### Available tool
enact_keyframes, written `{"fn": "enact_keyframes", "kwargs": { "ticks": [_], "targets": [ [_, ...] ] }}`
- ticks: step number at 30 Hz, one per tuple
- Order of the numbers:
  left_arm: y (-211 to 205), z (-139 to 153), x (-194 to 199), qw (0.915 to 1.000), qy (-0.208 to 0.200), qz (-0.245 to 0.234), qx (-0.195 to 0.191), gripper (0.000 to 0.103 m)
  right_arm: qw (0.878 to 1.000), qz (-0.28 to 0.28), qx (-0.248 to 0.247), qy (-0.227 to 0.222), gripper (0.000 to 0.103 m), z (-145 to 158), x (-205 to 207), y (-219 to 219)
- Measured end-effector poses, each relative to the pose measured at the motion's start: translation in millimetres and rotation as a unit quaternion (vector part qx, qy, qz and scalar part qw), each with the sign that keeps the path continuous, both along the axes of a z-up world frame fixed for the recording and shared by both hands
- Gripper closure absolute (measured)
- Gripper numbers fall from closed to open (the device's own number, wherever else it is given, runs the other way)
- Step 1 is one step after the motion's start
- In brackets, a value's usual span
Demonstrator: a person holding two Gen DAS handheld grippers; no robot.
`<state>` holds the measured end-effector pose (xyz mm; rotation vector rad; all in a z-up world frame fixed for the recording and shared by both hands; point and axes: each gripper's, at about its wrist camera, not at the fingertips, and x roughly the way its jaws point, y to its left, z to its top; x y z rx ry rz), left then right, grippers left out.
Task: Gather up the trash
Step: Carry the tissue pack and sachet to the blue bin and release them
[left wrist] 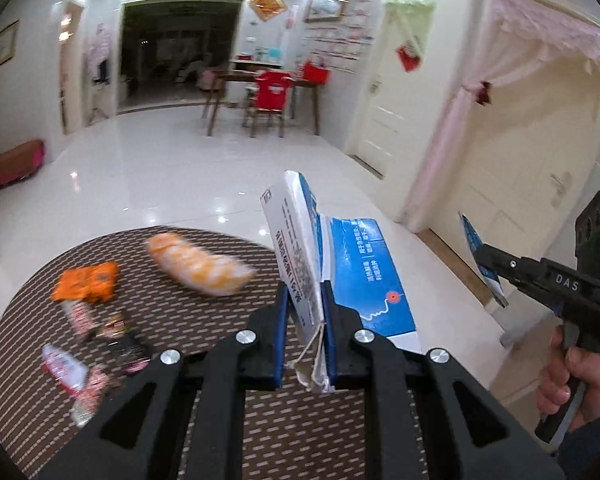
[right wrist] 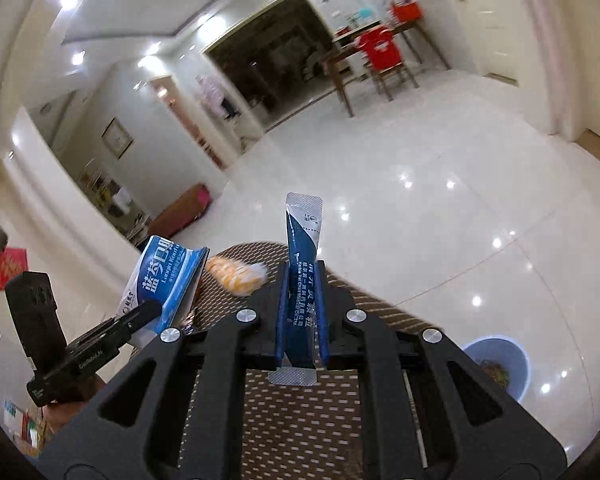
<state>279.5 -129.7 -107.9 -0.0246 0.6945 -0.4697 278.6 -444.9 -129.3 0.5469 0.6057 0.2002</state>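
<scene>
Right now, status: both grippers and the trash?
Left gripper shut on blue-white box. Right gripper shut on blue sachet. Wrappers on round table. Blue bin lower right, unobstructed.

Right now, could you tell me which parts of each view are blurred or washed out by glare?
Left wrist view: the wrappers and orange packet on the table are motion-smeared, while the blue box in the left gripper stays sharp. Right wrist view: ceiling lights glare off the floor; the sachet is crisp.
</scene>
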Motion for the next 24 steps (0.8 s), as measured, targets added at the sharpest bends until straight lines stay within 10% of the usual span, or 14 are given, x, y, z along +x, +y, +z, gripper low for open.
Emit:
{"fn": "enact_keyframes", "kwargs": {
  "ticks": [24],
  "targets": [
    [-215, -111, 24, 0.9668, 0.123, -0.197, 0.106, 0.092, 0.985, -0.134, 0.031, 0.102, 0.091, -88, -39, -131]
  ]
}}
